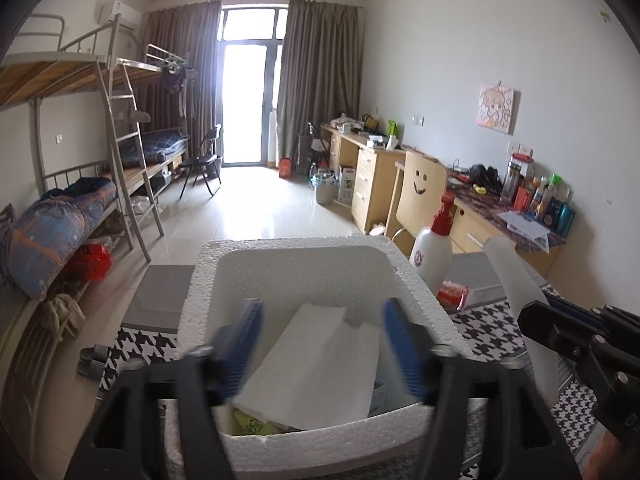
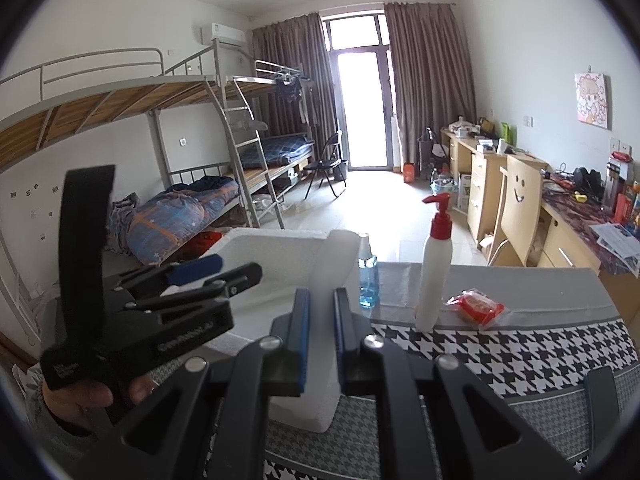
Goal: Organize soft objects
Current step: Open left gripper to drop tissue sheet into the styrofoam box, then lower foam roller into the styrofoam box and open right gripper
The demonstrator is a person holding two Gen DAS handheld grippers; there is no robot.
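A white foam box (image 1: 304, 264) stands on the houndstooth tablecloth (image 1: 496, 332). White soft packs (image 1: 320, 364) and a yellow-green packet (image 1: 256, 426) lie inside it. My left gripper (image 1: 322, 344) is open and empty above the box's near end; it also shows in the right wrist view (image 2: 218, 270). My right gripper (image 2: 322, 340) is shut on a long white soft piece (image 2: 330, 264) and holds it upright beside the box (image 2: 272, 252). The piece shows in the left wrist view (image 1: 520, 292) at the right.
A white pump bottle (image 2: 434, 280) with a red top, a small blue spray bottle (image 2: 367, 276) and a red snack packet (image 2: 478, 306) stand on the table right of the box. Bunk beds (image 2: 180, 128) are at left, desks (image 2: 520, 184) at right.
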